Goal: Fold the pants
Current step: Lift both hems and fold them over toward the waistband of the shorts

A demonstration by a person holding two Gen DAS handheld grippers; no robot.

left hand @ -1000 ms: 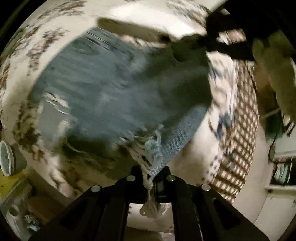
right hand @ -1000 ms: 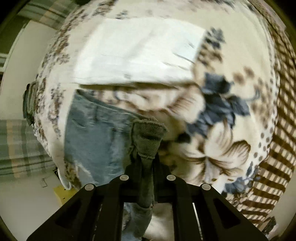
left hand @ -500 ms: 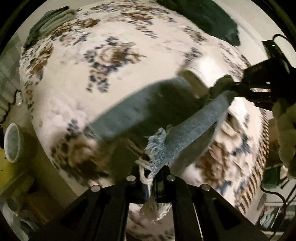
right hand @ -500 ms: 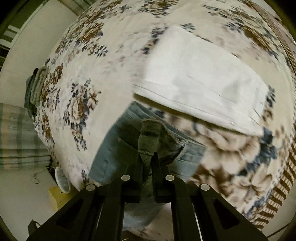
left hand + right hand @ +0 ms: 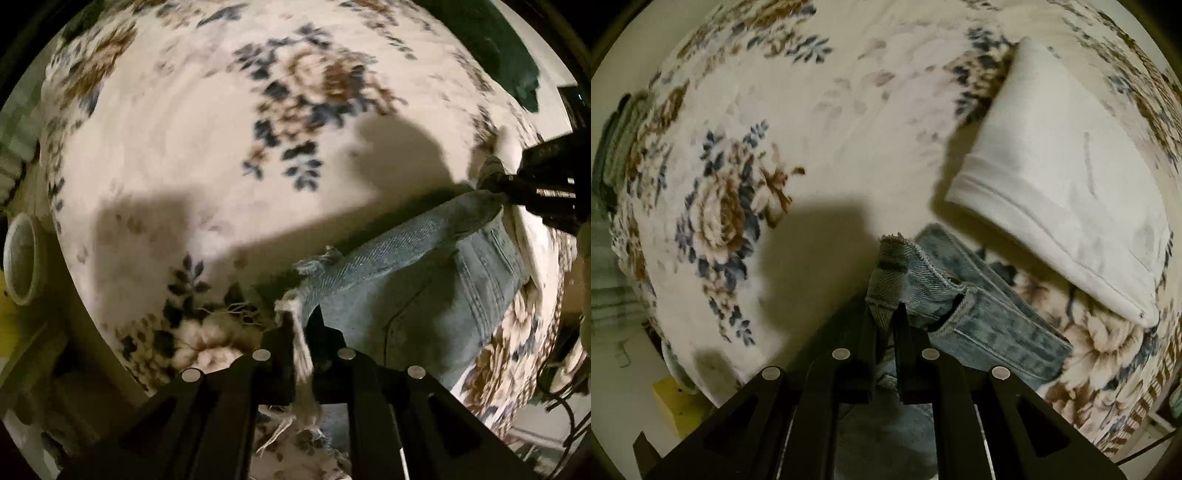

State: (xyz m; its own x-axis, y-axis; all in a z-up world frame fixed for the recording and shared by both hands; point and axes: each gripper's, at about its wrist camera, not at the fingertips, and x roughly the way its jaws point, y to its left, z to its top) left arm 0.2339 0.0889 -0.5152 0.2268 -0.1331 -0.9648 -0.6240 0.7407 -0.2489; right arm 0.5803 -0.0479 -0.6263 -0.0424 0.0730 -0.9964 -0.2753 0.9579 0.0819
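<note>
Hanging light-blue denim pants [image 5: 413,295] over floral blanket [image 5: 184,147]; left gripper [image 5: 301,332] pinching frayed hem; right gripper [image 5: 886,317] clamping waistband.

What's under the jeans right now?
The floral blanket shows below the jeans, which hang between the left gripper and right gripper. Anything directly beneath the denim is hidden.

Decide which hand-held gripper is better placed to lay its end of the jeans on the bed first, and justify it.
Probably the right hand-held gripper: it pinches the light blue denim jeans at the waistband, low over bare floral blanket. The left hand-held gripper holds the frayed hem.
</note>
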